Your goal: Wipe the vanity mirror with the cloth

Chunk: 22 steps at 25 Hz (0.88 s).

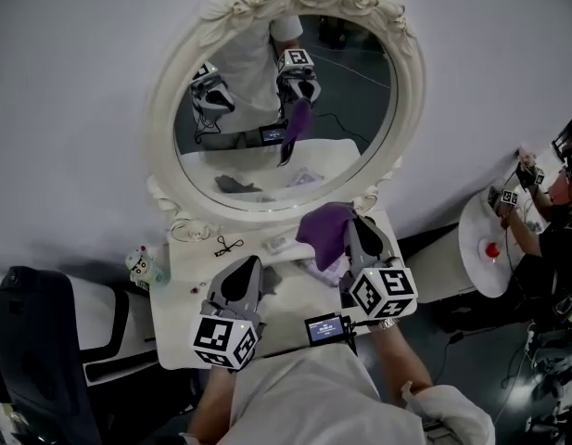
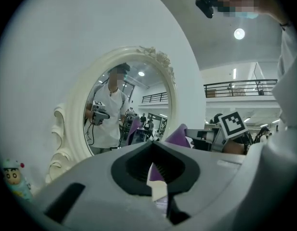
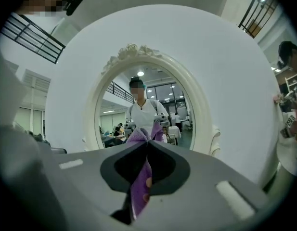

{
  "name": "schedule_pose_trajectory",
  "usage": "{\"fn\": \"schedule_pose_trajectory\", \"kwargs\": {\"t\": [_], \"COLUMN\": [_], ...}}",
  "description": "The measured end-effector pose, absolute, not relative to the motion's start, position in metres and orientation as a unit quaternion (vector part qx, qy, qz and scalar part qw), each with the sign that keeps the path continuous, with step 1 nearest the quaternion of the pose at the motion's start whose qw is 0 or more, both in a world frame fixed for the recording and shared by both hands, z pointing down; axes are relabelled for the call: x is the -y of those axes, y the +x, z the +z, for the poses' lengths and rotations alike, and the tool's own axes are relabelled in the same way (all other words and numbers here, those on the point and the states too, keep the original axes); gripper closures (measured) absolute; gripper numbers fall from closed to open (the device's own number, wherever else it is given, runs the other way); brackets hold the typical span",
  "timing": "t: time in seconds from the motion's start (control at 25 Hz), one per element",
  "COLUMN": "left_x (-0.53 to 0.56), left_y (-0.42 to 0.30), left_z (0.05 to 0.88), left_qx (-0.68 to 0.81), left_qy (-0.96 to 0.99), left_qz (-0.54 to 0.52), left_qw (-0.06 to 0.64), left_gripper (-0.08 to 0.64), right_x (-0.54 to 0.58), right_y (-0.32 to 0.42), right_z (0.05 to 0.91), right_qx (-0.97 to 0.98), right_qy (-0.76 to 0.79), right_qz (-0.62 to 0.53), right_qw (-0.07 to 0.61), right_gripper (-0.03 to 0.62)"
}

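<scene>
**Two hand-held grippers, both with jaws closed**

- Left gripper (image 1: 251,265): held at near left and pointing away from the body. Its jaws are together with the tips meeting, and nothing is gripped between them. Its marker cube (image 1: 225,339) sits at the near end.
- Right gripper (image 1: 353,221): held slightly farther out, to the right, and also pointing away. Its jaws are clamped on a purple cloth (image 1: 323,230), which bunches past the tips.
- Right forearm (image 1: 403,355): bare, entering from near right.
- Left forearm (image 1: 214,401): bare, entering from near left.

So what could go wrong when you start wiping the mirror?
The right gripper pinches only a fold of the purple cloth, so it might slip out while rubbing.
The mirror seems to stand on the table; a hard push might rock it.
The little figurine beside it could get knocked over.
</scene>
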State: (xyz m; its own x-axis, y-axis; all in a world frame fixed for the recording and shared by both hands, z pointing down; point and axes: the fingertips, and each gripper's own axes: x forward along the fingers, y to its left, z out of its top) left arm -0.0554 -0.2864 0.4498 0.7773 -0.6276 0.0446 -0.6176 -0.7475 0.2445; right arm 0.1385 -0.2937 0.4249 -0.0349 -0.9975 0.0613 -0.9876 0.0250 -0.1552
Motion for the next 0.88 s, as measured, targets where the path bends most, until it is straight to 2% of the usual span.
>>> {"fn": "schedule_pose_trajectory", "kwargs": {"t": [0.16,0.32,0.6,0.88], "left_x": [0.279,0.266,0.227,0.183], "left_y": [-0.076,-0.082,-0.061,-0.045], "left_z": [0.44,0.442,0.448,0.445], "left_qx": [0.331,0.311,0.284,0.325], "left_qy": [0.938,0.945,0.954,0.942], "left_qz": [-0.038,-0.062,-0.055,-0.056], "left_qw": [0.09,0.085,0.073,0.059], "left_gripper": [0.558,0.558,0.558,0.558], "right_x": [0.26,0.224,0.185,0.144], "right_y": [0.113,0.094,0.083,0.091], "right_z": [0.401,0.394,0.412,0.418], "right_qx": [-0.721,-0.728,-0.734,-0.767], "right_qy": [-0.687,-0.676,-0.664,-0.624], "right_qz": [-0.068,-0.067,-0.087,-0.093], "right_qw": [0.067,0.092,0.109,0.117], "right_gripper": [0.572,0.572,0.572,0.572]}}
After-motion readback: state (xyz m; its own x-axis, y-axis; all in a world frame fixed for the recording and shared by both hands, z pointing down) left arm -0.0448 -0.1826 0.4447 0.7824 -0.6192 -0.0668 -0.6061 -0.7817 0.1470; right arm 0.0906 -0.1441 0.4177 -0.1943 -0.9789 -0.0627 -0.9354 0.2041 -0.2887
